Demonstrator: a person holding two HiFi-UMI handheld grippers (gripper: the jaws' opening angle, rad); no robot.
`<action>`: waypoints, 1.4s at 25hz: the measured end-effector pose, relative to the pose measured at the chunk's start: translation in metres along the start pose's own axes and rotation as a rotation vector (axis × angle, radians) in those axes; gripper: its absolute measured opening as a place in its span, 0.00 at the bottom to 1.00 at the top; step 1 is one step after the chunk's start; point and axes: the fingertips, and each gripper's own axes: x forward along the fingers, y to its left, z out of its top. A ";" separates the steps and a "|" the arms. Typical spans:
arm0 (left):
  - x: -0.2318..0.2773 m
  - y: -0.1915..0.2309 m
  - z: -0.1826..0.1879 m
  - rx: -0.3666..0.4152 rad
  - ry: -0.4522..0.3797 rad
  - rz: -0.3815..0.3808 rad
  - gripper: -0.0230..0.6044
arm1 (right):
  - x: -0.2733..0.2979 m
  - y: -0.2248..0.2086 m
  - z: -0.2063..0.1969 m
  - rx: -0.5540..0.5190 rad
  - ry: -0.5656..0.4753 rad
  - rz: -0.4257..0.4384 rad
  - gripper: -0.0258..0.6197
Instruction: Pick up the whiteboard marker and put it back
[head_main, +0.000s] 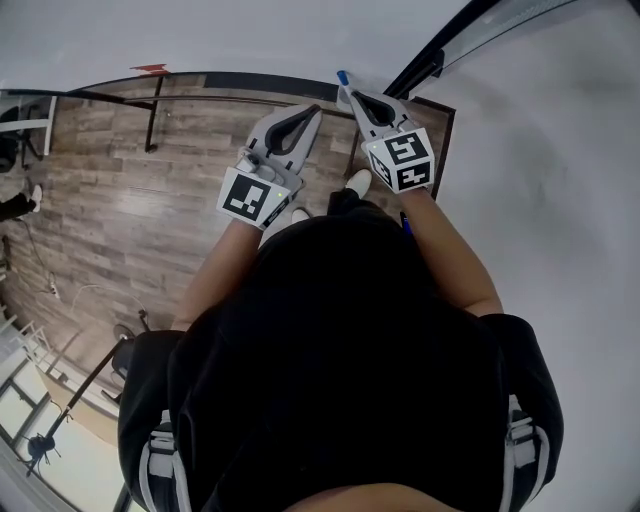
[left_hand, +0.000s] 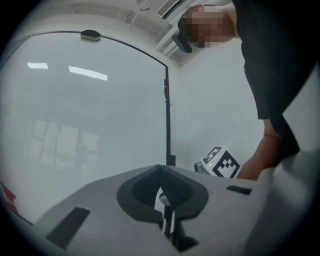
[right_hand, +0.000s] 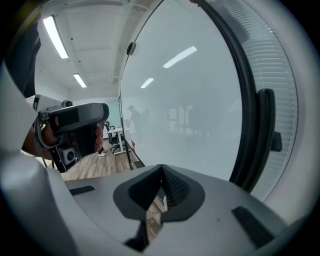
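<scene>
I stand at a whiteboard (head_main: 250, 35) (left_hand: 90, 125) (right_hand: 185, 100) with both grippers held side by side toward its lower edge. My left gripper (head_main: 312, 108) (left_hand: 161, 168) is shut, its tips meeting with nothing between them. My right gripper (head_main: 350, 93) (right_hand: 161, 167) is also shut and empty. A small blue-ended thing (head_main: 342, 77) shows just past the right gripper's tips at the board's black lower frame; I cannot tell whether it is the marker. Neither gripper view shows a marker.
Wooden floor (head_main: 130, 200) lies below, with the person's shoes (head_main: 358, 182) under the grippers. A black stand leg (head_main: 155, 110) rises at the left. A thick black frame (right_hand: 255, 125) borders the board, with slatted blinds (right_hand: 295, 100) beyond. Desks and chairs (right_hand: 112, 135) stand far back.
</scene>
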 end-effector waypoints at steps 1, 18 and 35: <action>0.005 0.001 -0.003 -0.002 0.002 0.002 0.04 | 0.005 -0.003 -0.004 0.003 0.009 0.005 0.03; 0.037 0.013 -0.022 -0.009 0.036 0.056 0.04 | 0.067 -0.039 -0.062 0.050 0.187 0.048 0.17; 0.023 0.025 -0.022 0.007 0.059 0.124 0.04 | 0.094 -0.032 -0.079 -0.067 0.290 0.079 0.19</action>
